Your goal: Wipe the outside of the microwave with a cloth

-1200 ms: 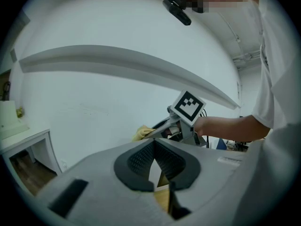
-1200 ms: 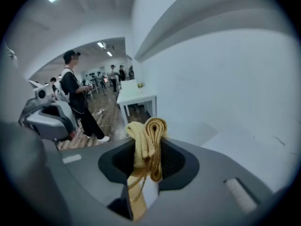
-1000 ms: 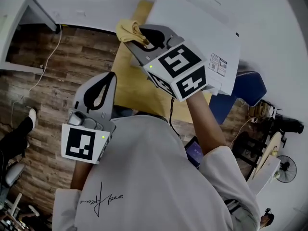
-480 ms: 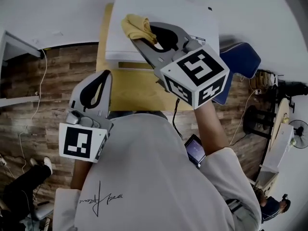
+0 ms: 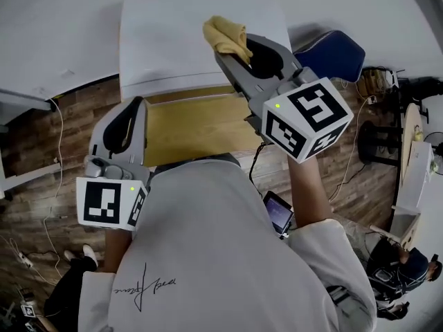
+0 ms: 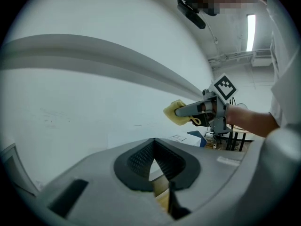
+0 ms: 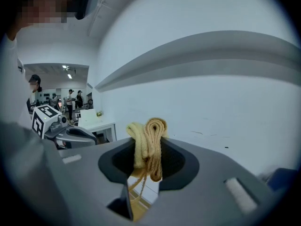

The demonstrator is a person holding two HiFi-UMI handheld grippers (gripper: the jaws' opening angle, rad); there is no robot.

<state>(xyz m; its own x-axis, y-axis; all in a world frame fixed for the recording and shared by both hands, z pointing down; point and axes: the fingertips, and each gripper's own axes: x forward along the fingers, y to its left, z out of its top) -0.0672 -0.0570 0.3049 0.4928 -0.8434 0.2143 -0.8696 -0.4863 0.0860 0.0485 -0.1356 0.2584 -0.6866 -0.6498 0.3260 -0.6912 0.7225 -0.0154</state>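
Observation:
The white microwave (image 5: 180, 40) stands on a wooden table (image 5: 194, 126), seen from above in the head view. My right gripper (image 5: 232, 47) is shut on a bunched yellow cloth (image 5: 225, 34), which rests against the microwave's top near its front edge, right of centre. In the right gripper view the cloth (image 7: 148, 138) sticks up between the jaws of the right gripper (image 7: 148, 157). My left gripper (image 5: 136, 104) hovers by the table's left front, its jaws shut on nothing. The left gripper view shows the left gripper (image 6: 153, 147) and, beyond it, the right gripper (image 6: 181, 111) with the cloth (image 6: 173, 113).
A blue chair (image 5: 332, 50) stands to the right of the microwave. White wall lies behind it and wood floor (image 5: 41, 137) to the left. A phone (image 5: 279, 213) sits at the person's hip. Other people and a white table (image 7: 96, 124) are far off.
The right gripper has carried the cloth rightward across the microwave's top, from its left edge to right of centre. The left gripper has stayed low by the table.

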